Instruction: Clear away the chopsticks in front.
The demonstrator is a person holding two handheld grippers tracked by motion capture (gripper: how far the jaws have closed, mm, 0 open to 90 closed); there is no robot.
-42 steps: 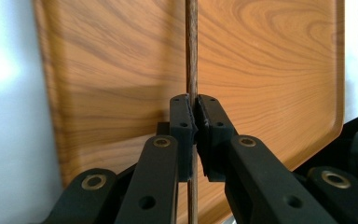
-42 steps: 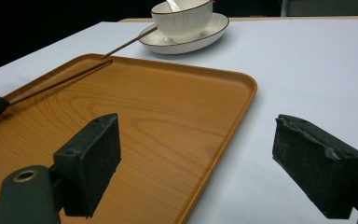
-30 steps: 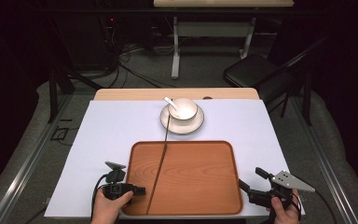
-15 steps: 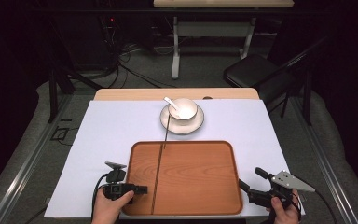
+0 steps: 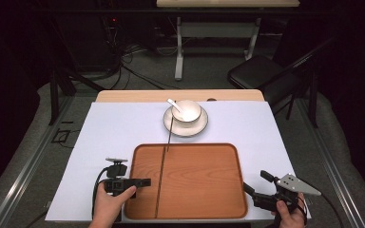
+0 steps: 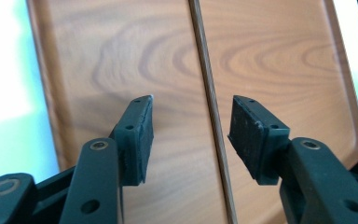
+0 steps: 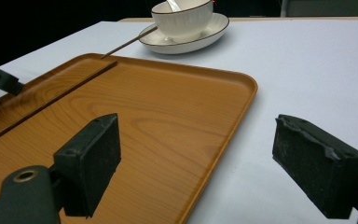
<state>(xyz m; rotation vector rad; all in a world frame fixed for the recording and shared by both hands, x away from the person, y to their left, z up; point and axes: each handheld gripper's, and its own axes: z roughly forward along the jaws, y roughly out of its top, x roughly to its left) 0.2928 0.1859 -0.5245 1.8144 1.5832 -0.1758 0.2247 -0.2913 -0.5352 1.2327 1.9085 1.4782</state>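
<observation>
Left gripper [image 5: 142, 181]: jaws have just been opening and stand well apart over the wooden tray [image 5: 204, 156]; its pads [image 6: 142, 135] press on nothing.
Stick [image 5: 163, 178]: thin, dark, lying along the tray floor, passing between the left jaws nearer one pad, apart from both; its far end rests on the saucer [image 5: 186, 125].
Right gripper [image 5: 254, 183]: jaws spread wide, holding nothing, straddling the tray's near right rim.
Cup [image 5: 187, 110]: sits on the saucer beyond the tray, with a spoon [image 5: 175, 105] in it.
</observation>
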